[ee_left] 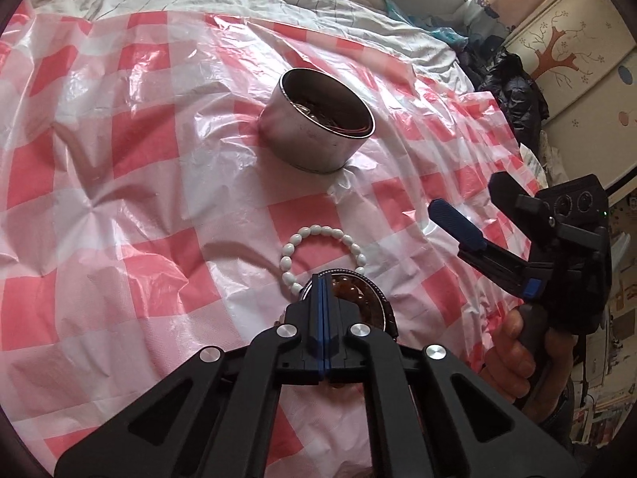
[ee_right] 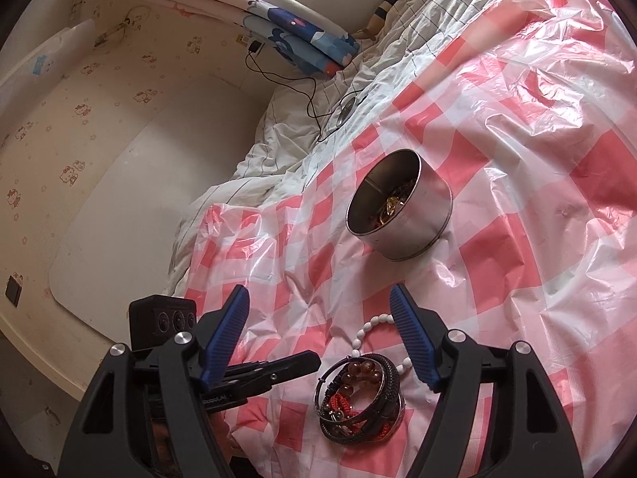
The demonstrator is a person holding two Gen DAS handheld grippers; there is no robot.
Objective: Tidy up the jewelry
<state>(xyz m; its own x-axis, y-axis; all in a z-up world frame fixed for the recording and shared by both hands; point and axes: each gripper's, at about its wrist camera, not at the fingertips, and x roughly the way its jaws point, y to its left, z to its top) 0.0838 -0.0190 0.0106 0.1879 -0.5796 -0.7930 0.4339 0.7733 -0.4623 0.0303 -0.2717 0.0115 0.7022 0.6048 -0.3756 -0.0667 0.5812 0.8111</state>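
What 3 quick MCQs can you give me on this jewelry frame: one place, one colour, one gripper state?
1. Where is the white bead bracelet?
A. inside the tin
B. on the checked sheet, between the tin and the bangle pile
C. held in the right gripper

2. What colour is the checked sheet?
A. blue and white
B. green and yellow
C. pink and white

3. How do the right gripper's jaws stand?
A. wide apart, holding nothing
B. shut on a bangle
C. shut on the tin's rim

Key: 1 B, it lies flat on the sheet, nearer than the metal tin and beside the bangle pile. 2 C, pink and white squares. 3 A, blue pads spread, nothing between them.
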